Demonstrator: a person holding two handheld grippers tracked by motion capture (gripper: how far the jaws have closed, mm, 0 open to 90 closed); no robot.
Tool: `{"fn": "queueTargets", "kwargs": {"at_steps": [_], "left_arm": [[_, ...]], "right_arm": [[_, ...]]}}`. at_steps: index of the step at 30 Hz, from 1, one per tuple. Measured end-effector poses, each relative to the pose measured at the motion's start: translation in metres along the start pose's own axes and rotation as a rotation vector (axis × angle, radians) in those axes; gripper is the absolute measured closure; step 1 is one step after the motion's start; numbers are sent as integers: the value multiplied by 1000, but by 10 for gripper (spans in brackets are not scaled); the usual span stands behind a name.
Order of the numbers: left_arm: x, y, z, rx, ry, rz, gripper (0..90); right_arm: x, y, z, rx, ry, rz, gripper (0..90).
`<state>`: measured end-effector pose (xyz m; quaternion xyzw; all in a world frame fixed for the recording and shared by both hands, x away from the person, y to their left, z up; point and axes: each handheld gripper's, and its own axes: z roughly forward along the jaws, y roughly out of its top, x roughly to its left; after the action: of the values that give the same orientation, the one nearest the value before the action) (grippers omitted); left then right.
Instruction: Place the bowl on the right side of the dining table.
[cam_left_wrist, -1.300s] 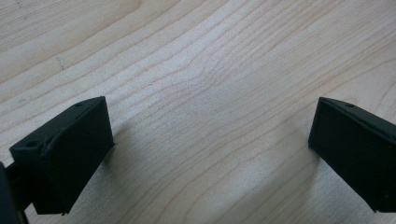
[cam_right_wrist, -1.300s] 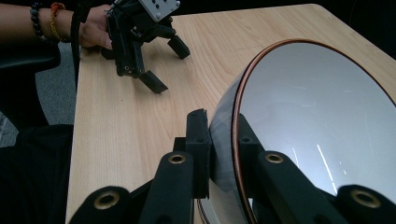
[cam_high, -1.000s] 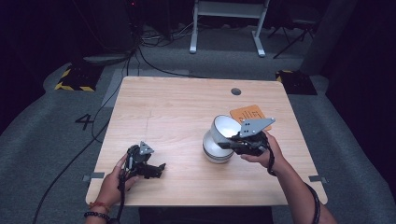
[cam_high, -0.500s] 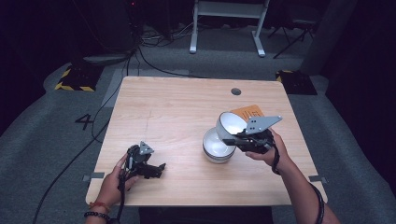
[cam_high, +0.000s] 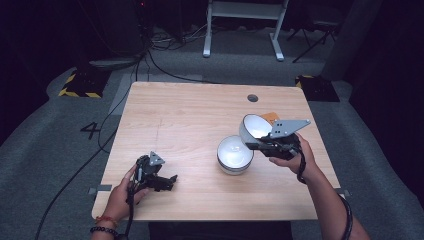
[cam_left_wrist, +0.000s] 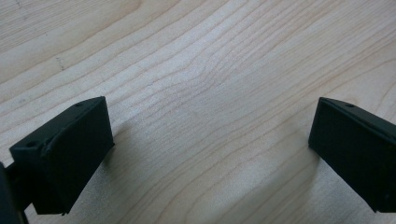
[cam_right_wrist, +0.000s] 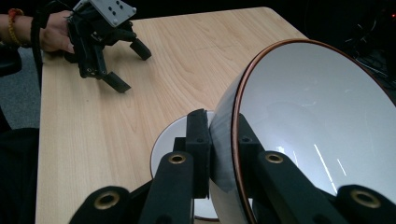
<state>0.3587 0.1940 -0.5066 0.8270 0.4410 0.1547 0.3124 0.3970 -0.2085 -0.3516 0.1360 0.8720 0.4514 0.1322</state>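
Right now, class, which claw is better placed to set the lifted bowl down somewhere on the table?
The right claw: it already pinches the lifted bowl's rim above the table. The left claw is open, far across from it.

surface: light wooden table (cam_high: 190, 115) | on it: white bowl (cam_high: 234, 155) toward its right-front; orange card (cam_high: 270, 117) behind-right of bowl; round hole (cam_high: 252, 98) behind bowl

I see a white brown-rimmed bowl (cam_high: 254, 128) lifted and tilted, right of a second white bowl (cam_high: 234, 154) upright on the surface (cam_high: 190, 115).
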Motion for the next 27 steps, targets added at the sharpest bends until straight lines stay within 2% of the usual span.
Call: {"fn": "queueTargets", "kwargs": {"at_steps": [15,18,27], "left_arm": [[0,0,0,8,2,1,0],[0,0,0,8,1,0,0],[0,0,0,6,1,-2,0]], "right_arm": [[-18,-8,-10,19,-61,29,815],[-22,-9,-8,17,-86,32,815],[-32,-14,-6,34,-100,57,815]]}}
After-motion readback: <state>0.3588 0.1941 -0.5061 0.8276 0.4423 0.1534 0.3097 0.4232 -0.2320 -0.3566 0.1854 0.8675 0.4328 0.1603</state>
